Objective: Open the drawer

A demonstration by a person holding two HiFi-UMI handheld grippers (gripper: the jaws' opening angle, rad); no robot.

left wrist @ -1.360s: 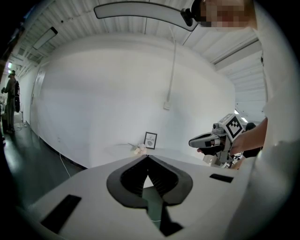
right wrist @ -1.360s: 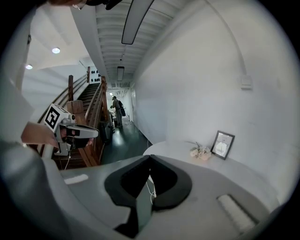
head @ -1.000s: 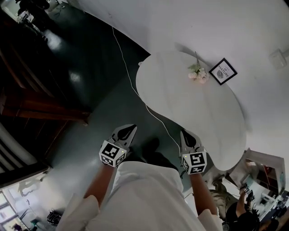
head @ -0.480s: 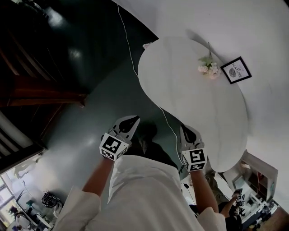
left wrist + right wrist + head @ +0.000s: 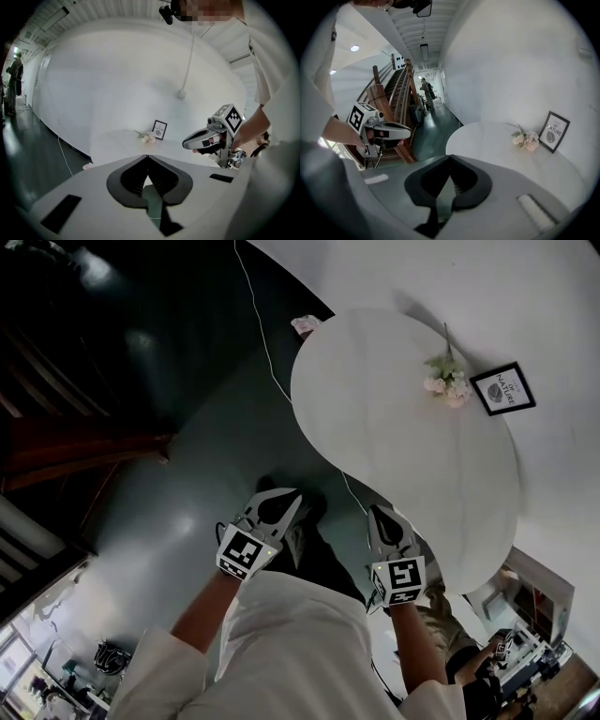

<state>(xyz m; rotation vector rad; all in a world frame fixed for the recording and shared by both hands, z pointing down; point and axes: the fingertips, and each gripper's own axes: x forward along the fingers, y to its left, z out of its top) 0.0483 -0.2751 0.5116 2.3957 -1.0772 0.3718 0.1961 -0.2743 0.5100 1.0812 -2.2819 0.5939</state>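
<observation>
No drawer shows in any view. My left gripper [image 5: 292, 493] and right gripper [image 5: 375, 510] hang side by side above the dark floor, just short of the near edge of a white rounded table [image 5: 375, 427]. Both are shut with nothing between the jaws. In the left gripper view the jaws [image 5: 147, 157] meet at the tip and point at the table, with the right gripper [image 5: 206, 138] off to the right. In the right gripper view the jaws [image 5: 450, 157] are closed too, and the left gripper [image 5: 389, 132] shows at the left.
The table stands against a white wall and bears a small bunch of pale flowers [image 5: 445, 381] and a framed picture [image 5: 503, 390]. A thin cable [image 5: 267, 362] runs over the floor. A wooden staircase [image 5: 84, 446] rises at the left. A person [image 5: 487, 671] is at lower right.
Both grippers have sunk and drawn closer to the table's near edge. Their jaws stay shut. The table sits a little further right and higher in the head view.
</observation>
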